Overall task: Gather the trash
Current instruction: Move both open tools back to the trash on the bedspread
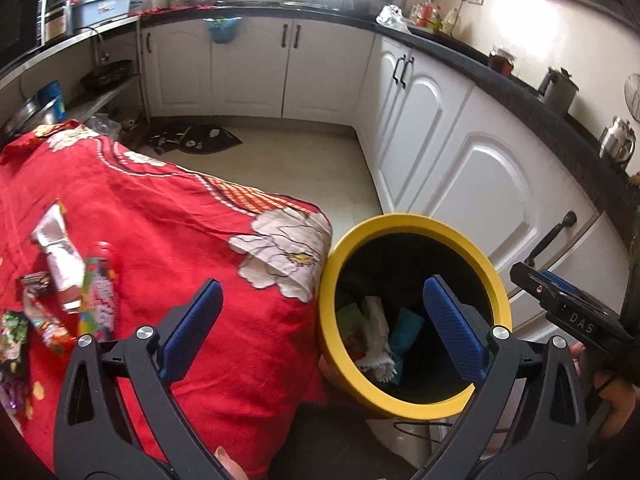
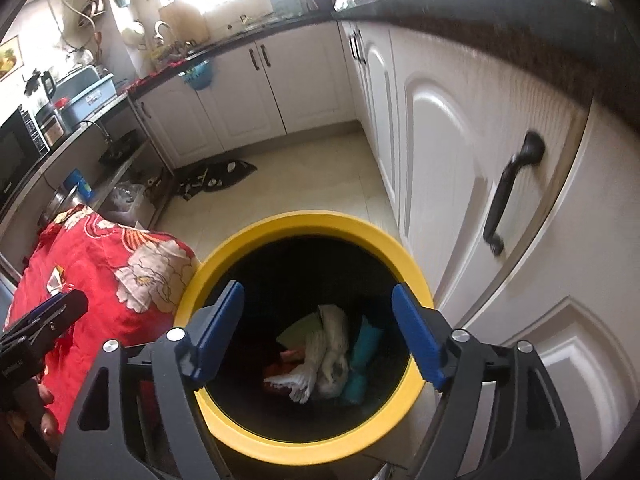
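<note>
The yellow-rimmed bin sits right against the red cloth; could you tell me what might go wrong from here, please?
1. The remaining wrappers lie near the red floral cloth's far side; dragging them could bunch the fabric.
2. The bin touches the cloth's overhang, so a snagged cloth might nudge it.
3. Both the left gripper and right gripper crowd the bin and could collide.

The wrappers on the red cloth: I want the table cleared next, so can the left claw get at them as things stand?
Probably yes. The left claw is open and empty, and the wrappers lie exposed on top of the red cloth, off to its left, with nothing covering them or standing between.
</note>
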The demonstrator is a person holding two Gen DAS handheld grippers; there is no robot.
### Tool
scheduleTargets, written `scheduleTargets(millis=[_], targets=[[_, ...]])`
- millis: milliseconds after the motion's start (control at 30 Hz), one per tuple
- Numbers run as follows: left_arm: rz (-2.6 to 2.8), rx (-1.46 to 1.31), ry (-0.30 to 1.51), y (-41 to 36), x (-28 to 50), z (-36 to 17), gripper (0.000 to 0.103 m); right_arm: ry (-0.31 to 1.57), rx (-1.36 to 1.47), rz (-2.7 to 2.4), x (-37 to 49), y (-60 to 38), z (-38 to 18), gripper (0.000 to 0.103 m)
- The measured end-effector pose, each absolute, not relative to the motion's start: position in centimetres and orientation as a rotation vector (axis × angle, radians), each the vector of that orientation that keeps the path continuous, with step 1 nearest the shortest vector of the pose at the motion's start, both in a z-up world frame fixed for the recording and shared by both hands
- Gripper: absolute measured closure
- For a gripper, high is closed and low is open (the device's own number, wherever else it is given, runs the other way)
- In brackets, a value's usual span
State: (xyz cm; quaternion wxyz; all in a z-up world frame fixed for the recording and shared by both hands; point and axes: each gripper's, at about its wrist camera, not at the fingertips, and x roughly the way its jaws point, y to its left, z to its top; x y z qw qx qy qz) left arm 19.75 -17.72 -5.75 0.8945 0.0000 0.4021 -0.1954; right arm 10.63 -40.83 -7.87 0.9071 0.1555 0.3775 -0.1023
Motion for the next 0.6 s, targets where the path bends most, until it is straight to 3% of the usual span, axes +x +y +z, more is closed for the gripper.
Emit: scheduleTargets(millis=[600], targets=[[-0.311, -0.08, 0.721, -12.0, 17.9, -1.1, 0.011, 0.644, 0.215, -0.132, 9.2, -36.3, -2.8, 0.02]])
